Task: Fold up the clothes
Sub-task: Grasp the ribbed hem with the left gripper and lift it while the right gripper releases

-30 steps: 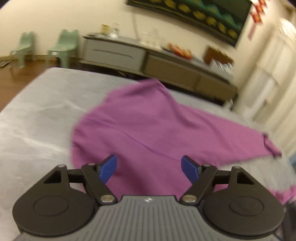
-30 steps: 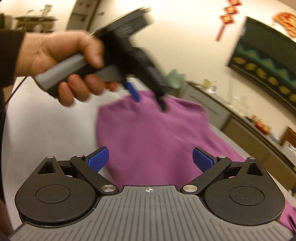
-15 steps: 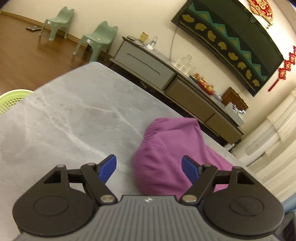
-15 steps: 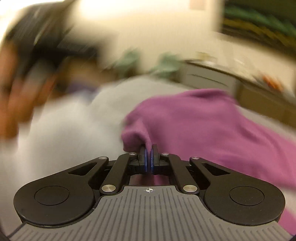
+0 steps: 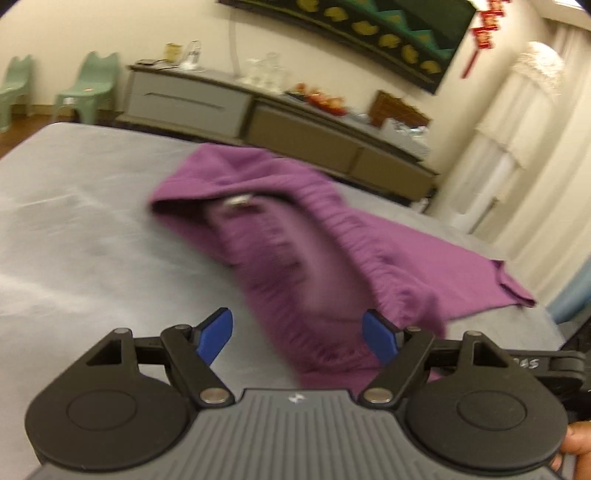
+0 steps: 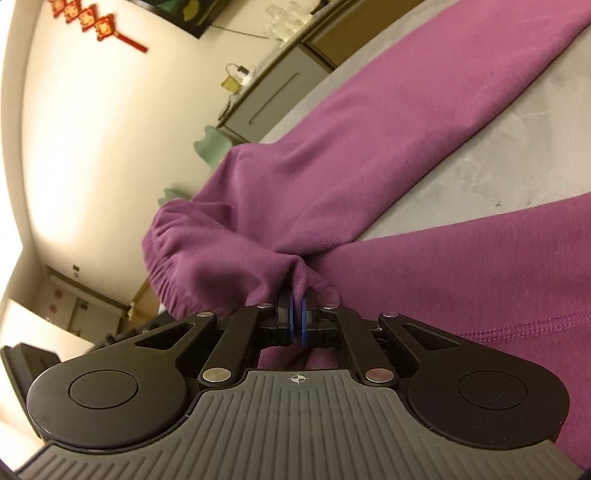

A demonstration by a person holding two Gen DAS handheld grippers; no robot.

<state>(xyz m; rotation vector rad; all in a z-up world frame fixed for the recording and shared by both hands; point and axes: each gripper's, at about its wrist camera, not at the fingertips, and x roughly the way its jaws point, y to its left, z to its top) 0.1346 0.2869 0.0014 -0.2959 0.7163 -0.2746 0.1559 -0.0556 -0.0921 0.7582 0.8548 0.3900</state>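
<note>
Purple sweatpants lie on the grey table, the elastic waistband bunched and lifted toward me. In the left wrist view my left gripper stands open just above the table; a fold of the purple cloth lies between its blue fingers, and the pads stay off it. In the right wrist view, rolled far sideways, my right gripper is shut on a pinch of the purple sweatpants near the waistband, and the cloth hangs in folds from the blue pads.
A long grey sideboard with glasses and fruit runs along the far wall under a dark painting. Two green chairs stand at the left. White curtains hang at the right. Bare table shows between the trouser legs.
My right gripper went from open to shut on the purple cloth, then rolled sideways and lifted the waistband. The left gripper swung back over the garment, still open.
</note>
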